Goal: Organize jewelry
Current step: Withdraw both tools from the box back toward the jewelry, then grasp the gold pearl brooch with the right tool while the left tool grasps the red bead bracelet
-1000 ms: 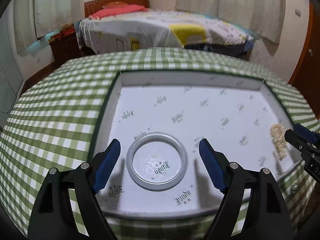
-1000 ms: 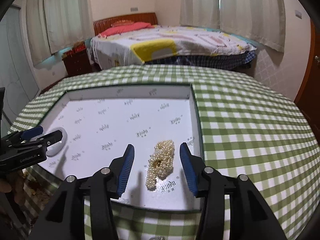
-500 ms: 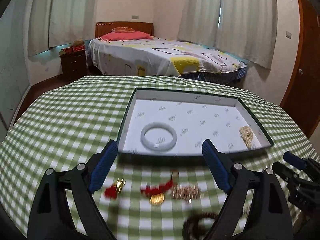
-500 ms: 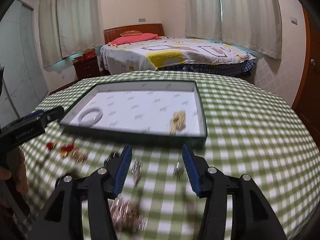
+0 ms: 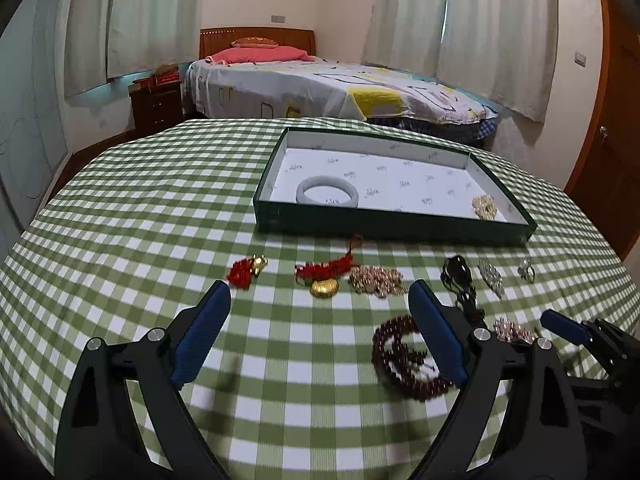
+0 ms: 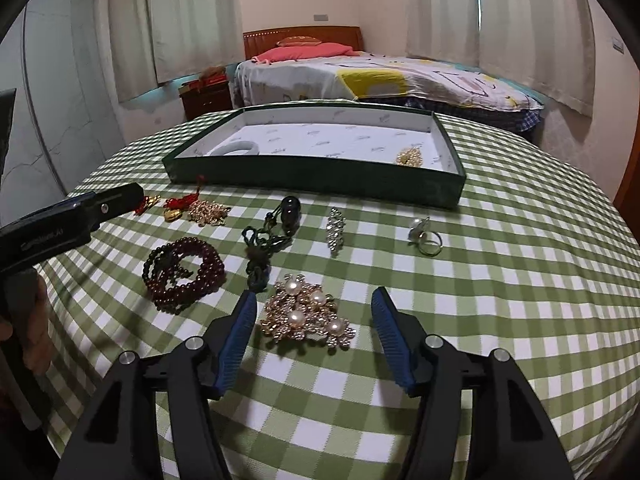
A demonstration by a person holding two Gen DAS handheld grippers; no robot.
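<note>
Step in hand: picking the next loose piece for the tray. Tray sits at far side of the checked table, already holding a pale bangle at its left end and a pearl bunch at its right end. Rest of the jewelry lies on the cloth in front of the tray, none of it gripped.

R gripper hangs low over the near edge, fingers wide apart, empty. Pearl brooch lies between the two tips, closer to the left one, not touching as far as can be told. Looks like the next target.

L gripper also spread wide, empty, held above the cloth w/ nothing framed tight. Bead bracelet sits near its right finger; gold ingot charm w/ red cord, small red charm and gold chain pile lie beyond its tips.

Also loose: dark bead pendant on knotted cord, crystal clip, ring, all mid-table betw grippers and tray.

Next move, by judgement: R drops onto the brooch, centers it, closes across its width. Brooch is flat and spiky, so tips need to get down to cloth level or they may slide over it. Then lift and carry to a bare spot in the tray, clear of bangle and pearls. L likely goes for bracelet or ingot charm.
</note>
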